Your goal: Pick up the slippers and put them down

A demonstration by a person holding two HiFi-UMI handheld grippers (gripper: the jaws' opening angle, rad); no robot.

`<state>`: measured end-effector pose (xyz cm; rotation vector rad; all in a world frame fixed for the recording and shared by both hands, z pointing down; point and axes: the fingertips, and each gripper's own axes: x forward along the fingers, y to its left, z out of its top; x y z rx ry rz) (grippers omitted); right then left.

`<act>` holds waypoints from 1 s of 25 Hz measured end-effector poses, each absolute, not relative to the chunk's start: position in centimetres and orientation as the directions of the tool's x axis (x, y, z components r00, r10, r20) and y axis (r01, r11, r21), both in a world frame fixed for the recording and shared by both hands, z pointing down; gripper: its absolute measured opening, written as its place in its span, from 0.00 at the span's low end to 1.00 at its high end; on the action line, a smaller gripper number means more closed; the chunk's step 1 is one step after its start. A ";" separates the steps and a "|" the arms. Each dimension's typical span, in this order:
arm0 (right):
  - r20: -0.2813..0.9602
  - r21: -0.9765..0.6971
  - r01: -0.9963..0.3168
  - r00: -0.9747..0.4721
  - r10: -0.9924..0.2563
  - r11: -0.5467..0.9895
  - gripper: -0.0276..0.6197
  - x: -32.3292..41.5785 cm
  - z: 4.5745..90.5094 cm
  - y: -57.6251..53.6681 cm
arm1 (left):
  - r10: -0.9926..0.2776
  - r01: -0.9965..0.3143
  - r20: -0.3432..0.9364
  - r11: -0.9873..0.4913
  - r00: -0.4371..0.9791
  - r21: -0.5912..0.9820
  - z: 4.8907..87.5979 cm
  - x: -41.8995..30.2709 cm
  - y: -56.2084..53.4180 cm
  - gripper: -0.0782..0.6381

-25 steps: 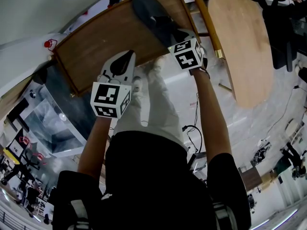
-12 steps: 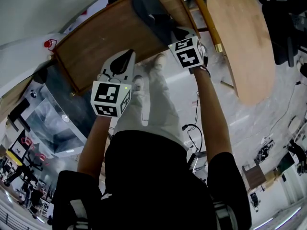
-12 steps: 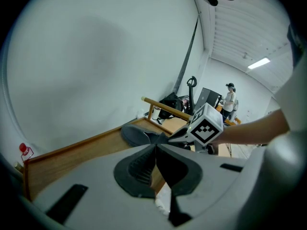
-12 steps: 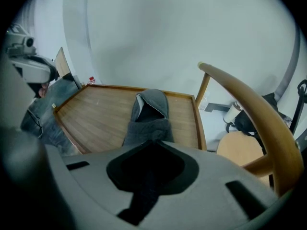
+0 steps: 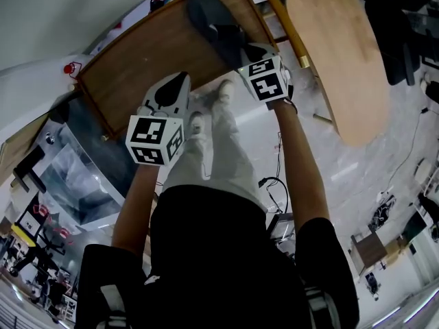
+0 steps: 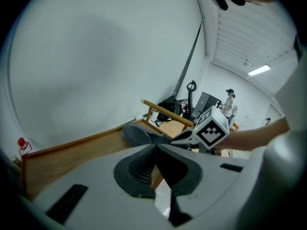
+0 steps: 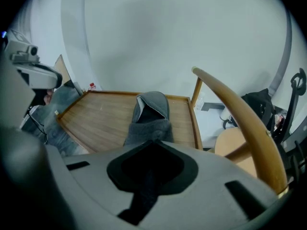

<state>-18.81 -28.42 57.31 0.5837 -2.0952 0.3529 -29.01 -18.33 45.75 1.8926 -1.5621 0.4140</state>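
Observation:
A dark grey slipper (image 5: 211,20) lies on a wooden tabletop (image 5: 147,53) with a raised rim. My right gripper (image 5: 243,49) is shut on the slipper's near end. Its jaws have just been closing, with the slipper's fabric between them. In the right gripper view the slipper (image 7: 151,115) runs away from the right gripper (image 7: 152,145) across the tabletop (image 7: 103,121). My left gripper (image 5: 180,81) hangs shut and empty at the table's near edge, left of the slipper. The left gripper view shows the left gripper (image 6: 156,146) with its tips together, and beyond it the slipper (image 6: 139,134) and the right gripper (image 6: 178,137).
A wooden chair (image 5: 339,53) stands right of the table, its curved backrest (image 7: 235,114) close to my right gripper. The person's legs and shoes (image 5: 212,132) are below the table's near edge. A small red object (image 5: 68,66) sits at the table's left corner. Cables lie on the floor.
The right gripper has risen slightly with the slipper's near end in it. The left gripper has stayed where it was.

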 end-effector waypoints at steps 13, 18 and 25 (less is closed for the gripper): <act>0.789 -0.024 -0.582 -0.510 -0.342 0.813 0.06 -18.1 50.4 -26.5 | -0.791 -0.961 0.550 -0.180 0.269 0.211 41.1 -28.3 -18.4 0.12; 0.765 -0.001 -0.598 -0.517 -0.384 0.802 0.06 -17.8 47.3 -24.9 | -0.804 -0.956 0.520 -0.210 0.288 0.205 39.1 -27.8 -17.5 0.12; 0.741 0.023 -0.604 -0.524 -0.419 0.797 0.05 -17.6 43.9 -21.5 | -0.811 -0.945 0.485 -0.297 0.326 0.138 36.5 -27.0 -15.8 0.12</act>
